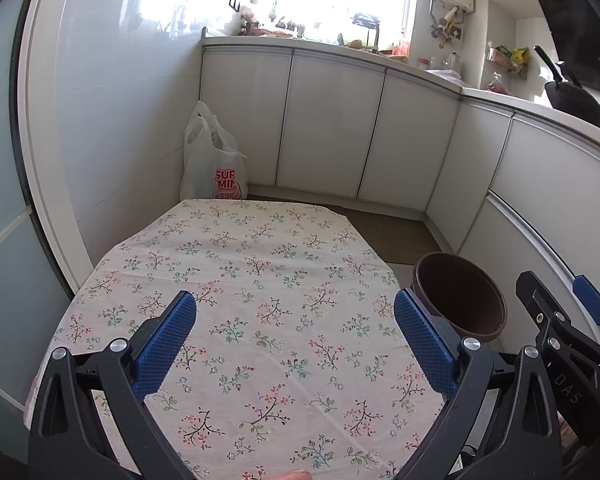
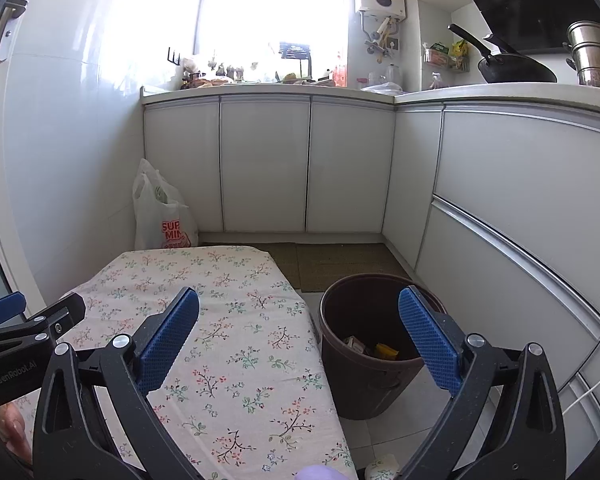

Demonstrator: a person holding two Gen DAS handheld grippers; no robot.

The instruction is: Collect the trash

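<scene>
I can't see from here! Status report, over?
Left gripper open, empty. Right gripper open, empty. Brown bin beside floral table holds scraps. Nothing blocking.

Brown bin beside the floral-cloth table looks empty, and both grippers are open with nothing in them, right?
Not quite: the brown bin is not empty. The right wrist view shows trash at its bottom, including a yellow piece. The rest holds: left gripper and right gripper are open, holding nothing.
</scene>
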